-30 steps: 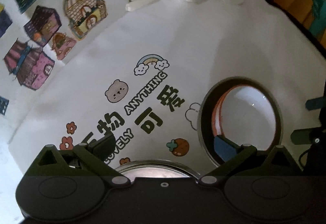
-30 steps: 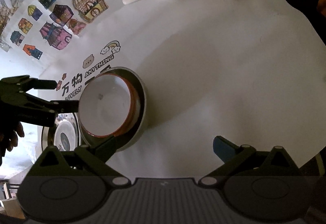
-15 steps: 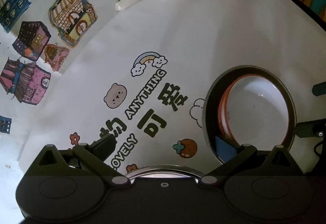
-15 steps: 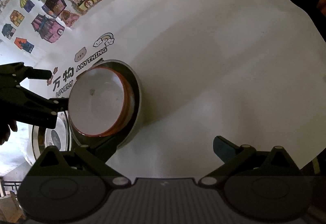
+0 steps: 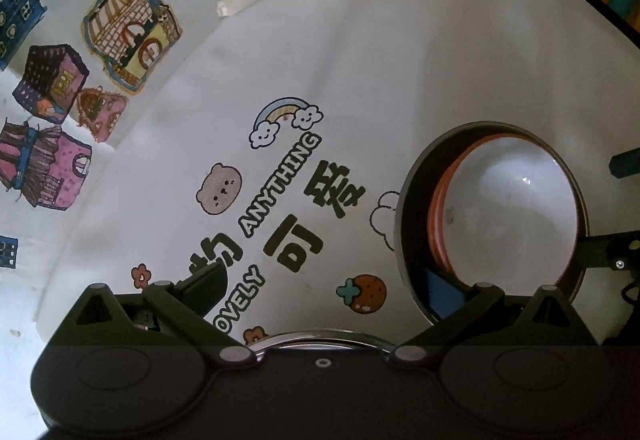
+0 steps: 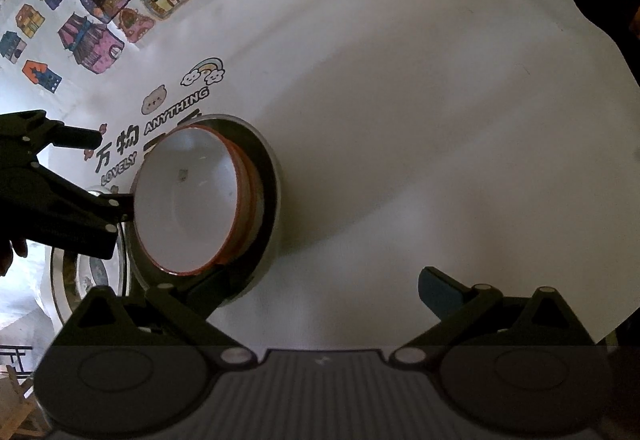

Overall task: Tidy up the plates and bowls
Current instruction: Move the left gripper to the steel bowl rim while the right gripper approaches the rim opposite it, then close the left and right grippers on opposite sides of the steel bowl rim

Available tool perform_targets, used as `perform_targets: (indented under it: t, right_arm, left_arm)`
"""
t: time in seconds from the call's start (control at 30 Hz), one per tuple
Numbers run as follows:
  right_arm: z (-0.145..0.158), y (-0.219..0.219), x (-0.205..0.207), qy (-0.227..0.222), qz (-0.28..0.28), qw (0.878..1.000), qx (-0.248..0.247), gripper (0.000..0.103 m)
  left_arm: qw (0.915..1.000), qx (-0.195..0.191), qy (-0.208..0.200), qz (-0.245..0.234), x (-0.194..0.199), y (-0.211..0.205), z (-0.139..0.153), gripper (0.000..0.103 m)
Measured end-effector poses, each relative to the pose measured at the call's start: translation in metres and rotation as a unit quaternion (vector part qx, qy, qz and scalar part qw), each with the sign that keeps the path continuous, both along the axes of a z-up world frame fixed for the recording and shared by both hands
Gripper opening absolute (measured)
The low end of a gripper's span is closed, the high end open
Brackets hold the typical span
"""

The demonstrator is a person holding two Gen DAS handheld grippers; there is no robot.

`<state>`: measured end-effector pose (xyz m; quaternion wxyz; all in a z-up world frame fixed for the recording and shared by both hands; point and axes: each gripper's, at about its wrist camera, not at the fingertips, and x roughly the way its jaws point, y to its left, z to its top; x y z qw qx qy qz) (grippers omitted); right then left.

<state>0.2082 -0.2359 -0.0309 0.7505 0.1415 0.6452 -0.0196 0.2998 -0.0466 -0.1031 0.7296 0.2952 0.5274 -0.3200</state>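
The white, orange-rimmed shallow bowls (image 6: 188, 200) sit stacked inside a larger dark grey round dish (image 6: 266, 200), which rests on the counter (image 6: 420, 120) under a white cloth printed with cartoon figures and lettering (image 5: 280, 176). A steel-rimmed plate (image 6: 60, 280) lies just beside the stack, at its left in the right wrist view.

The left gripper (image 5: 324, 284) has its jaws spread wide with nothing between them; its blue-padded finger dips inside the near wall of the grey dish, close under the orange rims. The right gripper (image 6: 320, 284) is likewise wide open and empty, with its left finger at the near edge of the dish and its right finger over bare cloth.

The step in hand looks like seating or taking hold of the nested stack. To do it well, the left jaws should straddle the dish wall squarely, one finger inside and one outside, before closing, so the pinch falls on the rim and not on the orange-edged bowls. Whether the finger already touches the bowls I cannot tell. The right gripper should steady the opposite edge, and any lift should stay level, since loose nested bowls may slide.

Compared with a second ago, the stack appears larger and lower in both views, and the left gripper's blue finger has gone from the dish's rim to inside it. Both grippers have closed in on the stack; their jaws are as wide as before.
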Motion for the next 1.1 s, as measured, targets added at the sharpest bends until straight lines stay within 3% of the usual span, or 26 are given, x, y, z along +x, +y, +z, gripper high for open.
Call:
perform_targets:
  t: [0.13, 0.3, 0.5, 0.7, 0.9, 1.1]
  right_arm:
    - [0.0, 0.003, 0.002, -0.001, 0.007, 1.0, -0.004, 0.1]
    - [0.001, 0.006, 0.004, -0.01, 0.019, 1.0, 0.007, 0.082]
    - [0.0, 0.007, 0.005, -0.013, 0.018, 0.999, 0.033, 0.069]
    - [0.0, 0.008, 0.006, -0.018, 0.021, 0.998, 0.057, 0.054]
    - [-0.003, 0.007, 0.005, -0.018, 0.019, 0.997, 0.073, 0.051]
    - [0.0, 0.011, 0.004, -0.028, 0.028, 0.996, 0.086, 0.034]
  left_arm:
    - [1.0, -0.002, 0.001, 0.005, 0.0, 0.001, 0.0, 0.102]
    - [1.0, -0.003, 0.0, 0.009, 0.0, 0.001, 0.0, 0.102]
    - [0.9998, -0.012, 0.006, 0.017, -0.001, 0.002, 0.002, 0.096]
    - [0.9987, -0.034, 0.021, 0.032, -0.003, 0.005, 0.004, 0.083]
    - [0.9971, -0.051, 0.033, 0.045, -0.004, 0.007, 0.005, 0.074]
    - [0.9947, -0.074, 0.05, 0.053, -0.007, 0.008, 0.007, 0.052]
